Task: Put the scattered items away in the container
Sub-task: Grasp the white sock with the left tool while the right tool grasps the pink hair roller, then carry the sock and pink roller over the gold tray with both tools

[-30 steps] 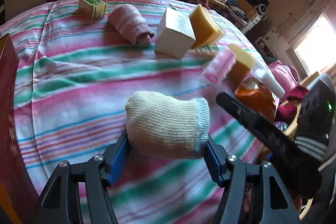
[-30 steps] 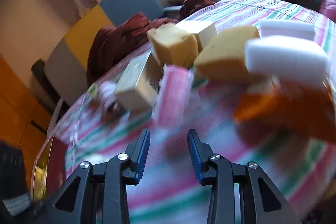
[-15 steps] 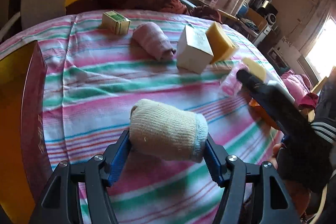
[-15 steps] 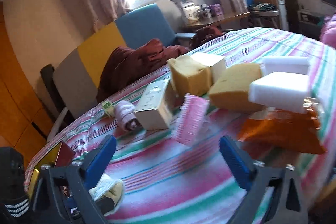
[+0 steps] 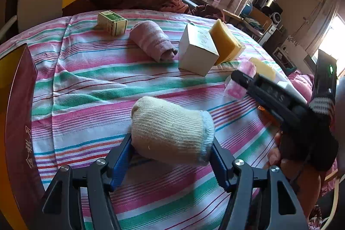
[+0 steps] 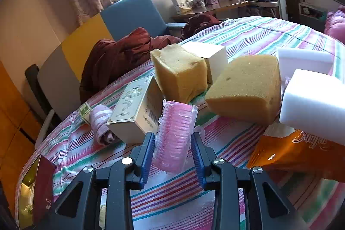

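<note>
pink brush [image 6: 174,135] looks light, stiff and slick in its wrap; our right gripper [image 6: 172,152] has just been closing and now clamps its sides. we judge a mid-body hold best, while our left gripper [image 5: 172,156] pinches the soft rolled sock [image 5: 170,130].

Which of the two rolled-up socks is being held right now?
The cream sock, clamped between the left gripper's blue fingers. The pink striped sock lies loose on the bedspread, beside the white box.

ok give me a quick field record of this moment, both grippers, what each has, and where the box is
left hand-held gripper: shut on cream sock roll
right hand-held gripper: jaws just closed on pink brush
container: dark red box at the table's left edge
still on the striped cloth: pink sock roll, white carton, yellow sponges
</note>
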Motion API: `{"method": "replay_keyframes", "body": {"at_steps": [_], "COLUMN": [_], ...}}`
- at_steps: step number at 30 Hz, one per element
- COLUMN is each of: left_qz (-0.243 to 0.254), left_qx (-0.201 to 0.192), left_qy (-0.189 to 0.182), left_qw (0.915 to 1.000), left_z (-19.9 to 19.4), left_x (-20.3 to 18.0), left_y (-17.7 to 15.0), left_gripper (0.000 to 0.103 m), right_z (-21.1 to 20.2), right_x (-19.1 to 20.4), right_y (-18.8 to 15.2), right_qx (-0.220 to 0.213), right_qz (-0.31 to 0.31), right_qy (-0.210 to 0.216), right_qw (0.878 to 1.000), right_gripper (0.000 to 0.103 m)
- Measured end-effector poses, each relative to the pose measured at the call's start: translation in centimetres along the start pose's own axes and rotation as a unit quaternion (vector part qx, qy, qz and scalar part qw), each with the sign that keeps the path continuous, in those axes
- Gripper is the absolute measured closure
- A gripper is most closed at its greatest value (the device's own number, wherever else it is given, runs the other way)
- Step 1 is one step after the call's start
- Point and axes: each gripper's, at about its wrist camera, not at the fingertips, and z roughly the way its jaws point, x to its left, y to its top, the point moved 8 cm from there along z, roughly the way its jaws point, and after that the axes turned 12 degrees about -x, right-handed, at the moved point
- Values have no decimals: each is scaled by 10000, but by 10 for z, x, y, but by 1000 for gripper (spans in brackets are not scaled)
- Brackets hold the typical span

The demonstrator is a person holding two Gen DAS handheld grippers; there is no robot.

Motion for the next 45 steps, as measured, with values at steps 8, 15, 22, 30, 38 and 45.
{"method": "replay_keyframes", "body": {"at_steps": [8, 15, 22, 30, 38, 45], "left_qz": [-444, -460, -441, -338, -572, -805], "left_qx": [-416, -298, -315, -565, -892, -1265], "left_qy": [-259, -241, -385, -485, -473, 140], "left_qw": [9978, 9982, 9978, 9966, 9932, 9886], "left_z": [-21, -15, -22, -54, -110, -179], "left_x": [2, -1, -4, -8, 28, 104], "left_y": [7, 9, 7, 14, 27, 26], "left_gripper": [35, 36, 39, 39, 39, 39], "right_z": [-45, -76, -84, -94, -114, -137], "right_x": [4, 7, 14, 27, 75, 169], "right_y": [-13, -22, -32, -36, -30, -40], "right_qx": [-37, 45, 172, 238, 219, 393], "right_qz": [213, 204, 149, 208, 48, -350], "right_qy": [389, 526, 644, 817, 1339, 2343], "right_qw": [9990, 9984, 9977, 9962, 9907, 9707], "right_gripper": [68, 68, 68, 68, 68, 68]}}
